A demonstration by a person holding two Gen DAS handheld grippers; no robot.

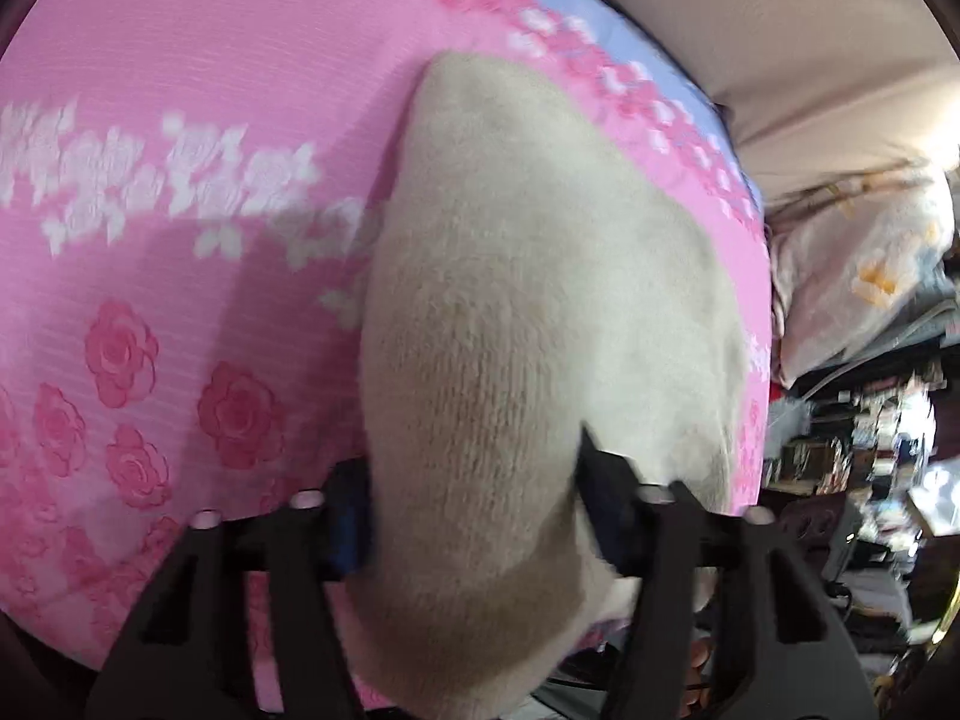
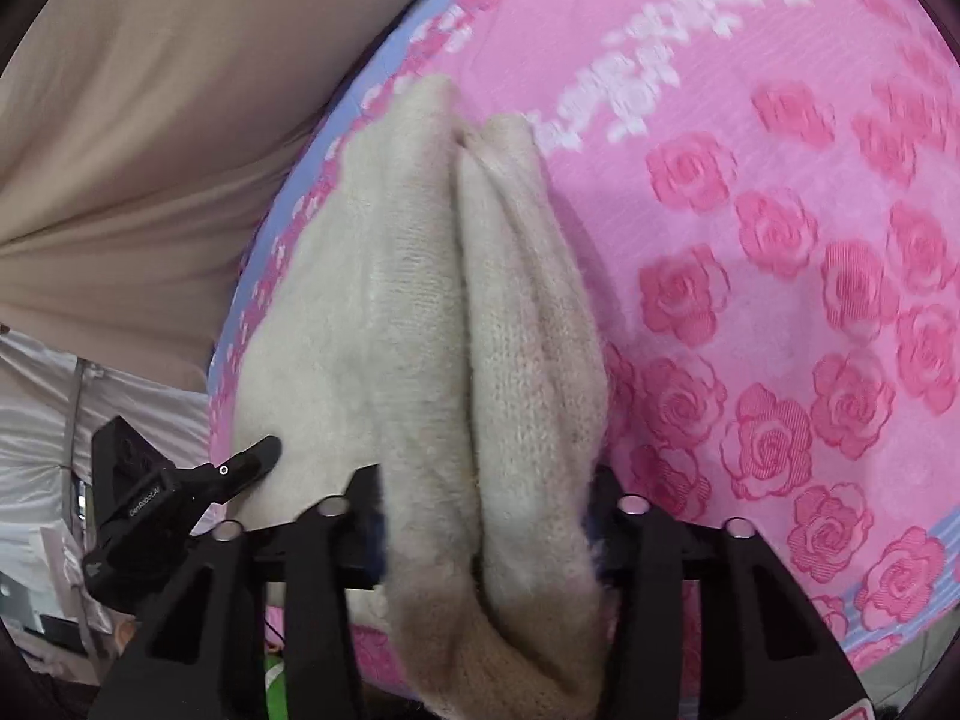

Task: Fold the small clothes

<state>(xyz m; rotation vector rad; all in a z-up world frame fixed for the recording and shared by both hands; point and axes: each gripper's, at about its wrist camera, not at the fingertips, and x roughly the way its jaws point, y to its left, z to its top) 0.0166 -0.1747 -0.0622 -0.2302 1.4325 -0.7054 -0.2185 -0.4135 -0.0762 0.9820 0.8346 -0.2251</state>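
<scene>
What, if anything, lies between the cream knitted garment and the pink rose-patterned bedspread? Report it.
Nothing visible. The cream knitted garment is already bunched between the fingers of the right gripper and of the left gripper, and the pink rose-patterned bedspread beside it shows only bare cloth. Under the garment cannot be seen.
</scene>
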